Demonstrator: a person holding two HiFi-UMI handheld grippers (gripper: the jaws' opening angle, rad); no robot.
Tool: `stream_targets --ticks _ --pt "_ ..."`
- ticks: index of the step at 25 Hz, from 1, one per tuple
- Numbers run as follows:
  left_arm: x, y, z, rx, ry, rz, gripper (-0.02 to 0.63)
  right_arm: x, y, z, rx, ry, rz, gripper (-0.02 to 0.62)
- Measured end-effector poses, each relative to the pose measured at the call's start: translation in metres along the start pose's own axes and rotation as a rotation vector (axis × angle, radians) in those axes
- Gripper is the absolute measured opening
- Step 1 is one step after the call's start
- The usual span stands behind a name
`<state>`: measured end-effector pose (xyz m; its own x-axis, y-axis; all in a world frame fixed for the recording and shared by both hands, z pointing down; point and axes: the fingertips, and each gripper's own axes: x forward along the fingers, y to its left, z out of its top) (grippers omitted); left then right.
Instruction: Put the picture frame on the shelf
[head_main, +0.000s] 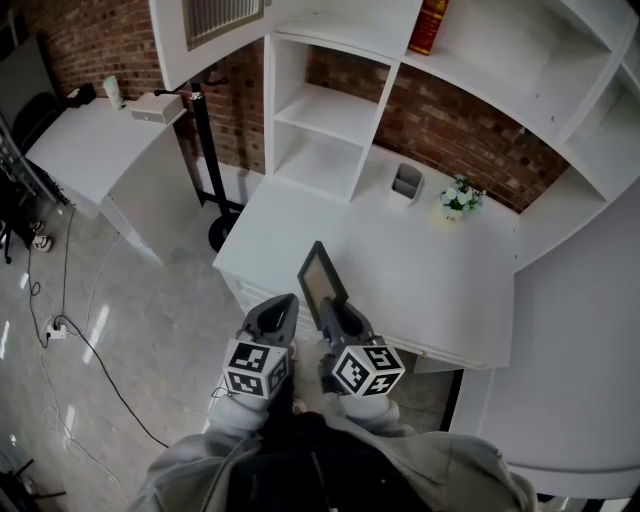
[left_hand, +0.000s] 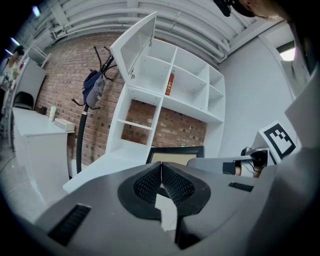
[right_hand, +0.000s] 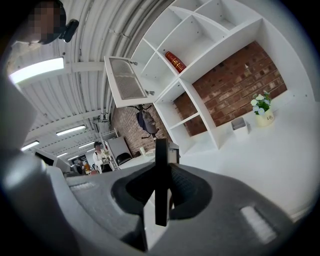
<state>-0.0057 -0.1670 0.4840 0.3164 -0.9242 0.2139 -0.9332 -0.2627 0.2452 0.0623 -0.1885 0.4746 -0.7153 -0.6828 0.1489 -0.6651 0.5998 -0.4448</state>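
I take the white bench (head_main: 440, 290) as reference. On its back edge stands a white shelf (head_main: 330, 110), with red brick wall (head_main: 450, 125) behind. Left of the bench shines grey floor (head_main: 150, 330), with a black coat stand (head_main: 205, 150) and another white bench (head_main: 90, 150).

Matt black moulding on the picture frame (head_main: 320, 278), with a dull tan panel inside. Smooth, matt grey plastic on the shells of the 2 tools, left gripper (left_hand: 161, 172) and right gripper (right_hand: 161, 175). Black, finely ribbed, rubbery-looking pads (left_hand: 146, 184) lining the jaws. Flat black-and-white print on the marker cubes. Smooth white coating with a faint sheen over the shelf (head_main: 330, 110) and the desk (head_main: 430, 280). Rough red brick with pale mortar on the wall (head_main: 450, 125). Glossy pale floor (head_main: 130, 330), streaked with reflected light. Soft grey cloth, creased, on the sleeve (head_main: 455, 472).
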Motion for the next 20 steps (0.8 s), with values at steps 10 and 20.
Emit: stream_targets --ticks 10,20 --pt "0.061 0.042 0.029 -0.02 -0.001 0.006 0.005 0.068 -0.025 0.034 -0.006 0.006 0.006 0.057" --pt "0.117 0.068 0.051 -0.019 0.016 -0.03 0.005 0.117 -0.056 0.062 0.024 -0.001 -0.022 0.057"
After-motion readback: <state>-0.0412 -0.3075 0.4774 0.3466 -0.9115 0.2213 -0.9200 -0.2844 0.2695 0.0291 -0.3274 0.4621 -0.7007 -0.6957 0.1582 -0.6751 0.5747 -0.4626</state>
